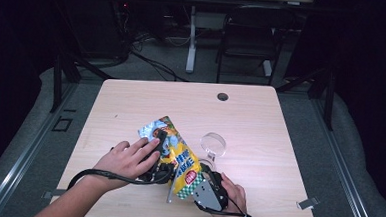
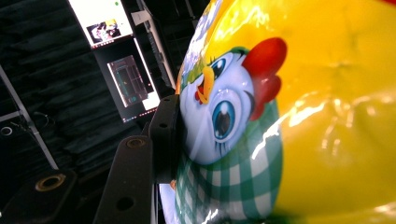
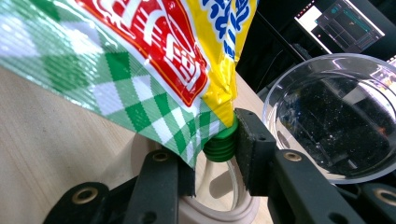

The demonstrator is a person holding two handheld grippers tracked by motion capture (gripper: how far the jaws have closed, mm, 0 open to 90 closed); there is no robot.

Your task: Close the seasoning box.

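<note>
The snack bag [image 1: 176,155] lies slanted on the table [image 1: 260,122], just left of the clear glass bowl [image 1: 212,143]. The left gripper [image 1: 160,149] clamps the bag's puffy middle, one pad [image 2: 166,135] pressed against the printed chick. The right gripper [image 1: 203,181] pinches the bag's near corner, nearer the person than the bowl, its jaws closed on the checked seal and a green ridged piece [image 3: 220,142].

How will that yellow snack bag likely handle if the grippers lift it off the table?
The snack bag looks puffed with air, so probably light for its size. Its glossy film may slip between pads. The flat sealed corner bends, so it would likely flop rather than stay stiff.
</note>
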